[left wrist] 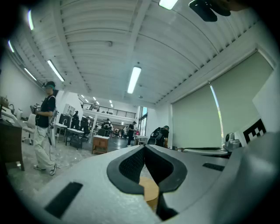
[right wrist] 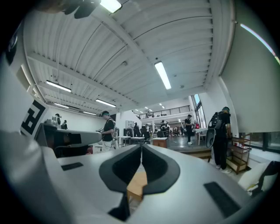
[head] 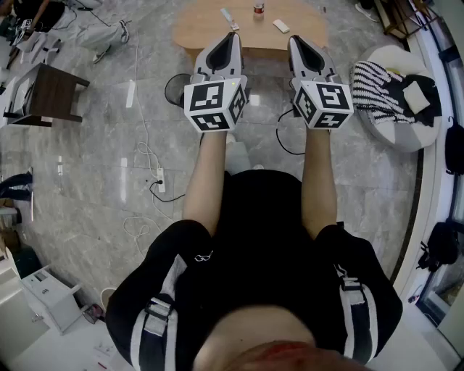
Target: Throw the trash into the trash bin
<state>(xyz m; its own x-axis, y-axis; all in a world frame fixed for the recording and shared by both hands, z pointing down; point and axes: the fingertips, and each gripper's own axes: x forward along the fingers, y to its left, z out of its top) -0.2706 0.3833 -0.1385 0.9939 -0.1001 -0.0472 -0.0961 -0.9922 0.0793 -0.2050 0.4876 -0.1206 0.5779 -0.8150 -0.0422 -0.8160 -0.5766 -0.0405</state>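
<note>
In the head view both grippers are held level in front of me, side by side, aimed at a low wooden table (head: 203,32). On the table lie a white strip (head: 229,17), a small red-and-white can (head: 259,10) and a white piece (head: 280,26). A dark round bin (head: 175,88) stands on the floor, partly hidden behind the left gripper's marker cube. The left gripper (head: 230,36) is shut and holds nothing; its jaws meet at the tip (left wrist: 144,146). The right gripper (head: 297,40) is also shut and holds nothing (right wrist: 141,146). Both tips are short of the table.
A dark wooden side table (head: 51,90) stands at the left. A white round seat with striped cloth (head: 395,94) is at the right. Cables and a power strip (head: 159,177) lie on the marble floor. People stand in the hall (left wrist: 46,127) (right wrist: 221,135).
</note>
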